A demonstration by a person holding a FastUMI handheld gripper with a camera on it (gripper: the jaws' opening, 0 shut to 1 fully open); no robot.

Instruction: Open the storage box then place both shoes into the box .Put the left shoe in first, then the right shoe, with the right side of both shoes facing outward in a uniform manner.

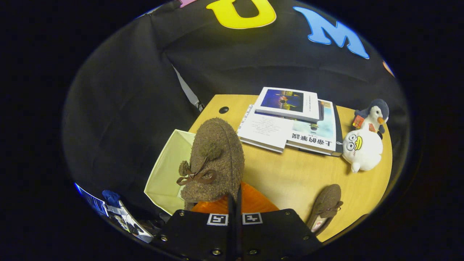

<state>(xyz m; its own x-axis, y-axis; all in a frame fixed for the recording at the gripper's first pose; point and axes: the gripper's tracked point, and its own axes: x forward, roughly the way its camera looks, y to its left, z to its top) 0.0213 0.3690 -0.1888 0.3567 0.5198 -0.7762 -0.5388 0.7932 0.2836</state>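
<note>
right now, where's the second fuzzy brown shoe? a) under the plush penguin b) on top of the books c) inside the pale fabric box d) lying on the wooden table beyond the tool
d: the second fuzzy brown shoe lies on the light wooden table, while the tool holds the other fuzzy brown shoe with a bow raised beside the pale fabric storage box.

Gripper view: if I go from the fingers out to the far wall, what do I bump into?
Gripper, fingers closed on the brown fuzzy shoe → stack of books on the wooden table → black cloth wall.
</note>
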